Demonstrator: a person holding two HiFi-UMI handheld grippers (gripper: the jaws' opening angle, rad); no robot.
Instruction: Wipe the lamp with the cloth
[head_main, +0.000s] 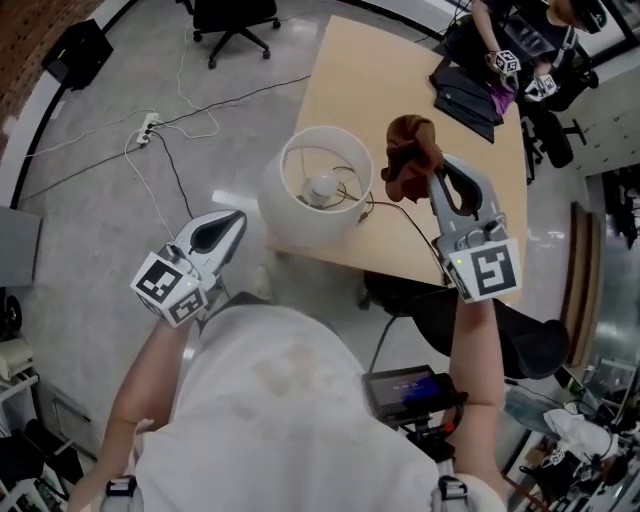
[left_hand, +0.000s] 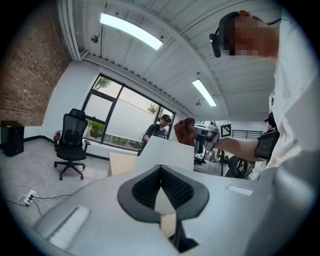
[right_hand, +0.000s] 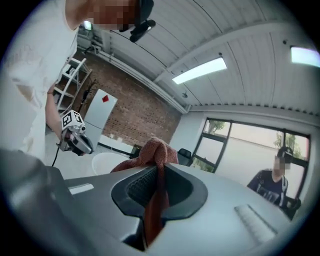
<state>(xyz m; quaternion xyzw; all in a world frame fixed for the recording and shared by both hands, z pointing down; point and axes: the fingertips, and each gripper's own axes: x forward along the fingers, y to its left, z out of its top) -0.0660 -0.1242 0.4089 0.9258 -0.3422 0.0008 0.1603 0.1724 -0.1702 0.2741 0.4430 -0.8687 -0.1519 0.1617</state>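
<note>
a person stands over a white drum-shaped fabric table lamp (head_main: 283, 205) at the near edge of a light wooden table (head_main: 400, 80), with a handheld gripper in each hand. the right gripper (head_main: 436, 176) is raised just to the right of the lamp's shade, its jaws clamped on a rust-brown bunched cloth (head_main: 410, 152). the cloth bulges out past the tips and a strip of it hangs down between the pads. the cloth sits close beside the shade's rim, and no view shows it touching the shade. the left gripper (head_main: 238, 218) points at the lamp from its lower left, off the table's edge and apart from the shade, its jaws drawn together with nothing between them. beyond the lamp, a black office chair (left_hand: 71, 142) stands on the grey floor.
</note>
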